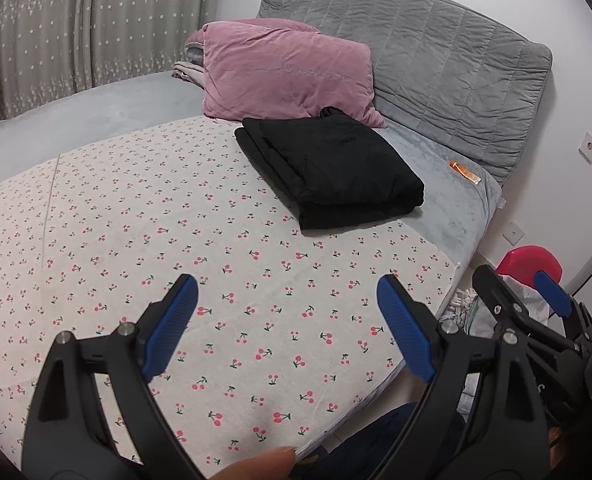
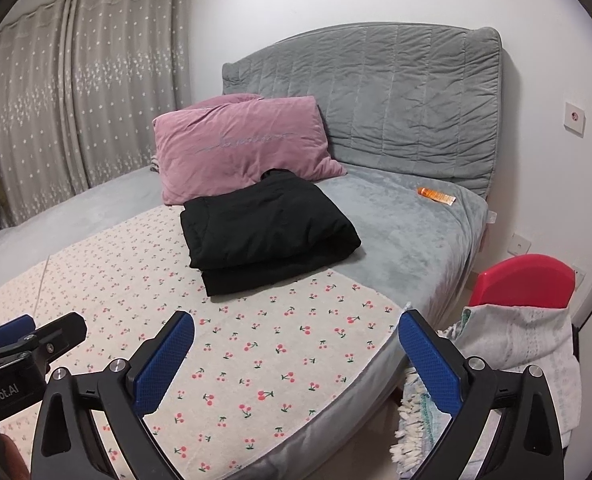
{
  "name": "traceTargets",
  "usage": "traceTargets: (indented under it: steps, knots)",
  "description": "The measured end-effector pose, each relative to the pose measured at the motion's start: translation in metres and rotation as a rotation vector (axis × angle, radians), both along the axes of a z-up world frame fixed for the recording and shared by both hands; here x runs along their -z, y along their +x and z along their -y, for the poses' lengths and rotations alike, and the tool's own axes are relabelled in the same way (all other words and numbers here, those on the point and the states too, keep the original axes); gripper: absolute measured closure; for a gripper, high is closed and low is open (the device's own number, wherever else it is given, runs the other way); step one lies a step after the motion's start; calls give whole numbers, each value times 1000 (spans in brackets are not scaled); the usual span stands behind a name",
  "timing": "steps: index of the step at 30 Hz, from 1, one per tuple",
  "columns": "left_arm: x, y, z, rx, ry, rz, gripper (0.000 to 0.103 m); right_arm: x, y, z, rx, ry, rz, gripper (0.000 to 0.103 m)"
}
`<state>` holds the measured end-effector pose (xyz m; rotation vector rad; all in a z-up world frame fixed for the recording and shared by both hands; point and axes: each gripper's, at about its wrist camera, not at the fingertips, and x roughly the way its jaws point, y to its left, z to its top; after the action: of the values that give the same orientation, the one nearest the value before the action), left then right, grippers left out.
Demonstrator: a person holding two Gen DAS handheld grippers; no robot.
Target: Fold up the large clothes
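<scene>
The lower edge of both wrist views cuts off the handles of the grippers, and a blurred fingertip (image 1: 270, 462) pokes in below the left gripper (image 1: 286, 322); the rest of the hand is out of frame. The left gripper's jaws stand spread wide with nothing between them, only the cherry-print cloth (image 1: 176, 280) beneath. The right gripper (image 2: 296, 354) is likewise spread and empty, its jaws at their widest, hanging over the near edge of the bed (image 2: 396, 240).

Ahead of both grippers, well apart from their fingertips, the folded black garment (image 2: 264, 232) lies in a thick stack, half on the far end of the cherry-print cloth and half on the grey bedspread. What kind of garment it is cannot be told from its dark folds; a small lump of it sticks up at the back, touching the pink pillow (image 2: 240, 144) behind. A second pillow or bundle behind that one is mostly hidden.

Ahead and to the right of the garment, an orange tube (image 2: 436, 196) lies near the quilted grey headboard (image 2: 376, 100); its label is too small to read.

To the right of the right gripper, beside the bed, a pale cloth bag or bundle (image 2: 512, 352) sits against a red plastic piece (image 2: 524, 280); its contents are not visible.
</scene>
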<state>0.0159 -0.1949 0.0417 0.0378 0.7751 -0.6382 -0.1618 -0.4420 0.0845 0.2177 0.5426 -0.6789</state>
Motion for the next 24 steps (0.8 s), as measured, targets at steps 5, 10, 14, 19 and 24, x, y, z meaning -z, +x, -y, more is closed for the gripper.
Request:
traceTargets:
  steps: [5, 10, 14, 19, 24]
  knots:
    - [1, 0, 0, 6, -2, -4, 0, 1, 0, 0, 6, 2, -1, 0]
    - [-1, 0, -1, 4, -11, 6, 0, 2, -1, -1, 1, -1, -5, 0]
    - [-1, 0, -1, 8, -7, 10, 0, 4, -2, -1, 2, -1, -8, 0]
    - [1, 0, 0, 12, -9, 3, 0, 4, -2, -2, 6, -3, -10, 0]
    - [1, 0, 2, 16, -8, 0, 0, 5, -1, -2, 3, -4, -19, 0]
